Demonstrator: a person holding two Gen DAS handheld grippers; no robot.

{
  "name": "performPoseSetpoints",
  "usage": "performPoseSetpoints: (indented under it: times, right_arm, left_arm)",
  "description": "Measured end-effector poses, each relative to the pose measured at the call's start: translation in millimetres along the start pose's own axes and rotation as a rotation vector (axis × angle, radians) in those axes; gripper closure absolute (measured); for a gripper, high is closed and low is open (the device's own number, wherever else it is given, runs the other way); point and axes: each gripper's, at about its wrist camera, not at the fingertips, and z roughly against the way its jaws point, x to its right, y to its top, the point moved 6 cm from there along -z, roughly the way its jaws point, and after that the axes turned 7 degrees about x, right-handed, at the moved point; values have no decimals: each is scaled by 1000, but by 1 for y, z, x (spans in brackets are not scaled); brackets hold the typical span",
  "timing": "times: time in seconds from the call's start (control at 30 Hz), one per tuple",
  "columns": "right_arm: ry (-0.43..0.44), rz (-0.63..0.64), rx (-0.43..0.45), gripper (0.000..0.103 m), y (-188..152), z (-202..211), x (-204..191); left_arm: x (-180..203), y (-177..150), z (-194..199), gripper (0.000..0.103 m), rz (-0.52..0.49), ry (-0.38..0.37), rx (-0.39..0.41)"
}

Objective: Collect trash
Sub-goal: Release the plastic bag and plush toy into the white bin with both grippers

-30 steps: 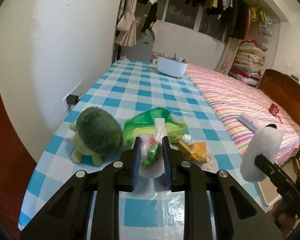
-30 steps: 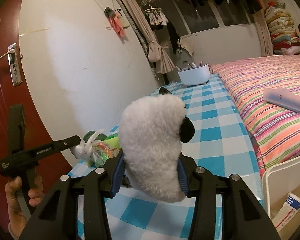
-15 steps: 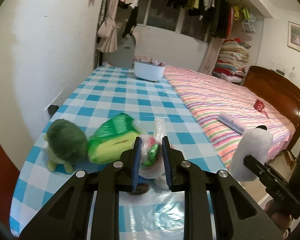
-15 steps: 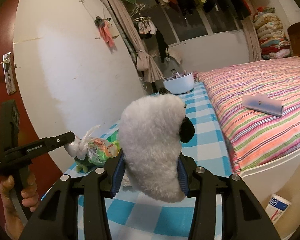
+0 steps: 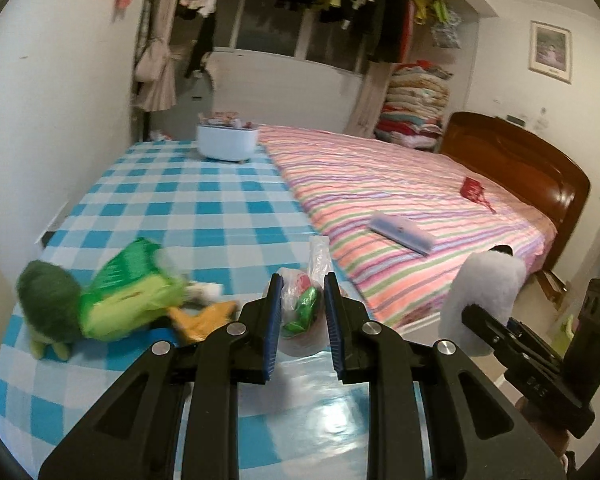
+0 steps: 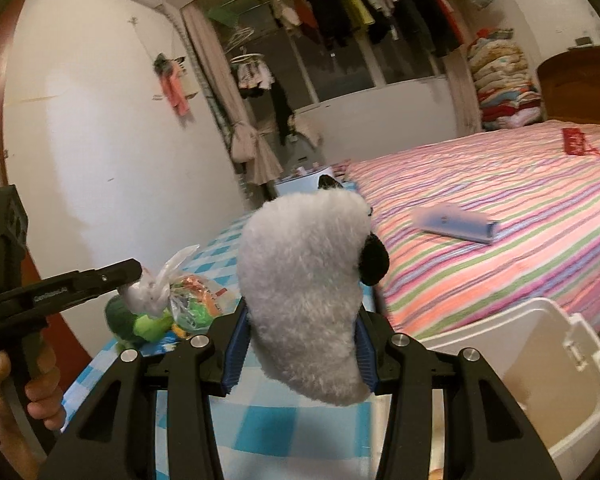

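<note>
My left gripper is shut on a small clear plastic bag of trash with red and green scraps inside, held above the blue checked table. The same bag hangs from the left gripper's tip in the right wrist view. My right gripper is shut on a white fluffy plush toy with a black ear; that toy also shows at the right of the left wrist view. A green packet and an orange wrapper lie on the table.
A dark green plush toy sits at the table's near left. A white tub stands at the far end. A white open bin stands low beside the striped bed, which carries a pale flat box.
Both grippers have swung to the right with their loads. The items on the table have slid left in view, and the white bin has come further into the right wrist view.
</note>
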Motion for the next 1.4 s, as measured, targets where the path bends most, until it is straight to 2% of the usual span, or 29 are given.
performPoseSetpoints:
  times: [0.27,0.53,0.73,0.83,1.03,1.4]
  right_arm:
    - [-116,-38,37,59,8,23,50]
    - [-208,-77,56,58,11,39,84]
    - [-251,-109,50,57,9,44,102]
    - [-265,-133,56,52,9,47,110]
    - [-280,-180,69,33,8,52,122]
    - [-278,-200,102,32,15,58,126]
  left_arm:
    - [56,-7,-19,83,-45,-103,-29]
    - [103,-24,-40,83,-77,-188,-82]
    - [117,-29,-47,83,-95,-216,-101]
    - [123,-31,-51,83,-101,-227,-108]
    - [129,-38,-56,82,-110,-241,-126]
    - [141,-46,-61,82,-123,-267,-148]
